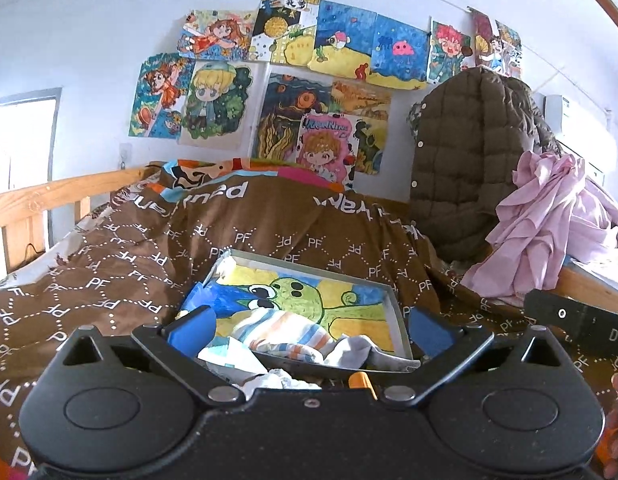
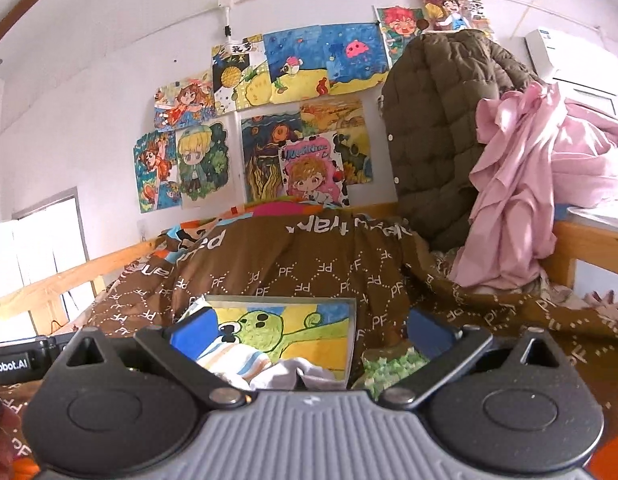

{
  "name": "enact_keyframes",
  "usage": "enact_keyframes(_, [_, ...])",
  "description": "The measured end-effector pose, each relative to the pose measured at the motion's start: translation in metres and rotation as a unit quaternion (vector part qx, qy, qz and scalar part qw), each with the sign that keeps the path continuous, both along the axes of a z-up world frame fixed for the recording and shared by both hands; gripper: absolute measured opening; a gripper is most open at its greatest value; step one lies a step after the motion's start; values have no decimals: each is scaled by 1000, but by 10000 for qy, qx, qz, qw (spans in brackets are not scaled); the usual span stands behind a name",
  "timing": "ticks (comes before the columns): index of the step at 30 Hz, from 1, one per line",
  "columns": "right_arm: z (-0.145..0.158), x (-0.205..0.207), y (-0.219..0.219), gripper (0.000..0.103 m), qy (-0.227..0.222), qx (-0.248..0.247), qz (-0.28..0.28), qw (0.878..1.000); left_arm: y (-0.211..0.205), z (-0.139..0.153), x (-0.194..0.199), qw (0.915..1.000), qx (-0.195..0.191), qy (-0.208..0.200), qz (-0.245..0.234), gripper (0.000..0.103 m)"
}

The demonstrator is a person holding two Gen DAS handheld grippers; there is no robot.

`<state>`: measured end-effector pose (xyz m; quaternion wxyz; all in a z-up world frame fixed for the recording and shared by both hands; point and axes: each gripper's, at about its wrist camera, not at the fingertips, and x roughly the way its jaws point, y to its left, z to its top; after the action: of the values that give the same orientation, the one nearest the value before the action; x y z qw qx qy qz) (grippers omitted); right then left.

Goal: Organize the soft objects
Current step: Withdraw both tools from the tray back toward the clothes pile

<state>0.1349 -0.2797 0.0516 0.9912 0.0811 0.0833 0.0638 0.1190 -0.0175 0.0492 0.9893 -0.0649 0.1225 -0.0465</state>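
A shallow box with a green frog painting inside lies on the brown bed cover. A striped cloth and a white cloth lie in its near end. My left gripper is held open just before the box, its blue pads wide apart and gripping nothing. In the right wrist view the same box, striped cloth and white cloth show. My right gripper is open too, and its pads press on nothing.
The brown printed cover spans the bed. An olive quilted jacket and a pink cloth hang at the right over a wooden rail. A green patterned thing lies right of the box. Drawings cover the wall.
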Motion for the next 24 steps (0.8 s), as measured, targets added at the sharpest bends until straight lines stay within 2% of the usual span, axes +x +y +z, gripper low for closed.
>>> enact_keyframes(5, [-4, -27, -4, 103, 62, 42, -35, 10000, -6, -3, -25, 10000, 68, 23, -35, 102])
enact_keyframes(9, [-9, -48, -4, 103, 125, -85, -134, 9998, -7, -7, -46, 10000, -45, 44, -37, 102])
enact_keyframes(18, [-14, -89, -5, 103, 283, 13, -225, 9993, -10, -13, -90, 9998, 107, 131, -119, 102])
enact_keyframes(24, [-14, -120, 3, 103, 264, -292, -317, 9987, -14, -25, -117, 9990, 230, 284, -258, 102])
